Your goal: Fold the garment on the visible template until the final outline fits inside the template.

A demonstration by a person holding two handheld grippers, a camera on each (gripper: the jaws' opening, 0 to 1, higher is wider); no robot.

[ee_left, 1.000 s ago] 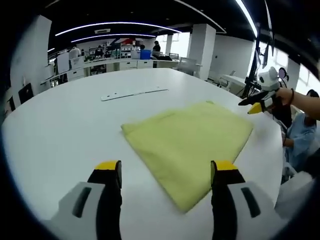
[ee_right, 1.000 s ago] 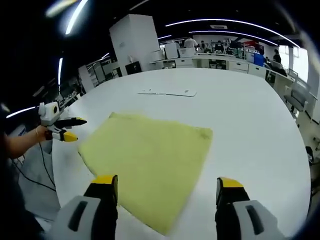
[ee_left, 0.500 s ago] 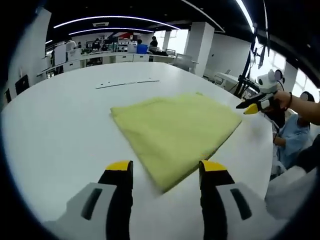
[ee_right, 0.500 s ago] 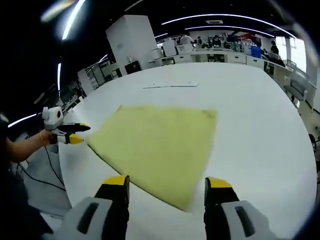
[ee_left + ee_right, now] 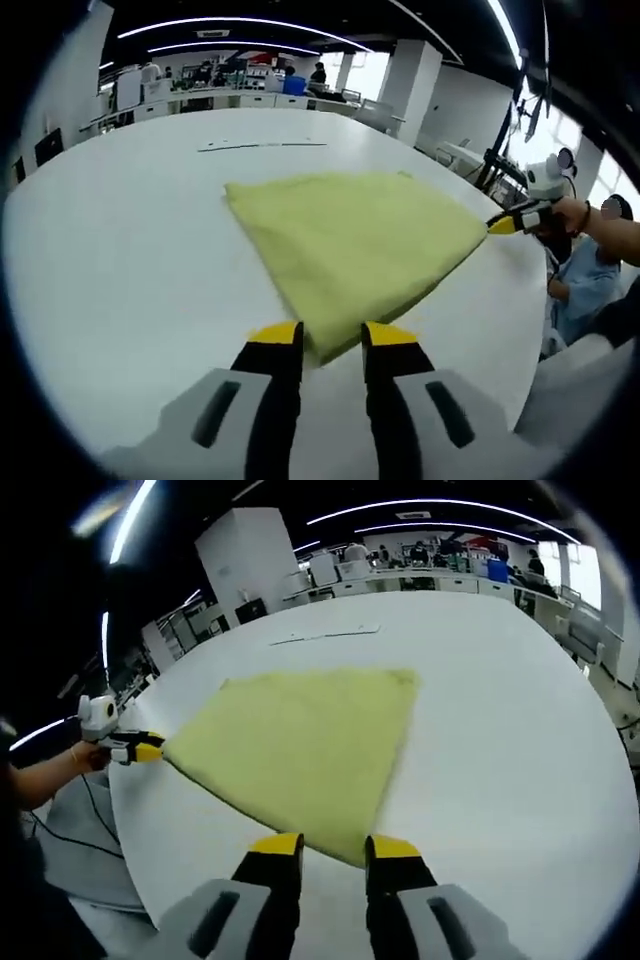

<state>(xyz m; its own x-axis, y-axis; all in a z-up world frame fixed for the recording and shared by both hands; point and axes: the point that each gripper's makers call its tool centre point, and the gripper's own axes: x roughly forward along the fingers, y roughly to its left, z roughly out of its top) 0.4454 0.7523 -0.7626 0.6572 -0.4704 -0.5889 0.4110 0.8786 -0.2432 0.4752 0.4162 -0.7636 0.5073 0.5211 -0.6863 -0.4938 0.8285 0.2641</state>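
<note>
Open-plan lab: workbenches [image 5: 240,100], ceiling strip lights [image 5: 240,22]

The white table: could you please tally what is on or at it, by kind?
Yellow garment: 1
Thin strip lying farther back on the table: 1
Grippers at garment corners: 2 (left gripper, right gripper)
Total: 4

One yellow garment [image 5: 350,240] lay on the single white surface [image 5: 120,260]. One thin flat strip [image 5: 262,146] lay on the surface beyond the garment. Two grippers were there, the left gripper [image 5: 331,340] and the right gripper [image 5: 333,848], each with two yellow-tipped jaws.
</note>
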